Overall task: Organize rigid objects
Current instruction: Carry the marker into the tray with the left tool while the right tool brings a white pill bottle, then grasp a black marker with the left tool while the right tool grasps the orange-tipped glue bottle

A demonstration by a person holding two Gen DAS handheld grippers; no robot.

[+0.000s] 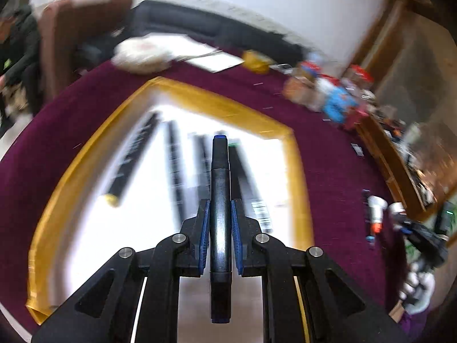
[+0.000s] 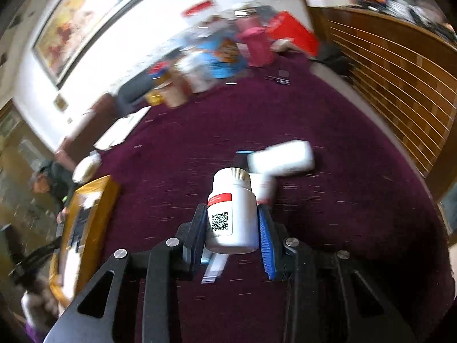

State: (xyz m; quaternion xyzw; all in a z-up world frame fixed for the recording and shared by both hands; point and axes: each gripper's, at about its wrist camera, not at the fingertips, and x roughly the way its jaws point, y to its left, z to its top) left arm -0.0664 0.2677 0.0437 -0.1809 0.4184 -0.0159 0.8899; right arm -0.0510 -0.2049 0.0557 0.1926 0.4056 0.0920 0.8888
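Marker (image 1: 220, 200) is sitting clamped lengthwise in my left gripper (image 1: 220, 214), over the yellow-rimmed tray (image 1: 85, 154) at frame centre where other markers (image 1: 174, 160) are lying. My right gripper (image 2: 232, 223) is grasping a white bottle (image 2: 232, 211) above the purple carpet (image 2: 342, 200). I'm judging the risks: marker landing askew across its neighbours; bottle, gripped low, tipping out.

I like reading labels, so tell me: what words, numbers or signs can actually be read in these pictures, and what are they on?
None can be read as words.
White bottle in the right gripper: red band with white print, too small; a QR code under it.
Second white bottle on the purple cloth: blurred.
Black marker in the left gripper: no print visible.
Markers in the yellow-rimmed tray: barcode and print, blurred.
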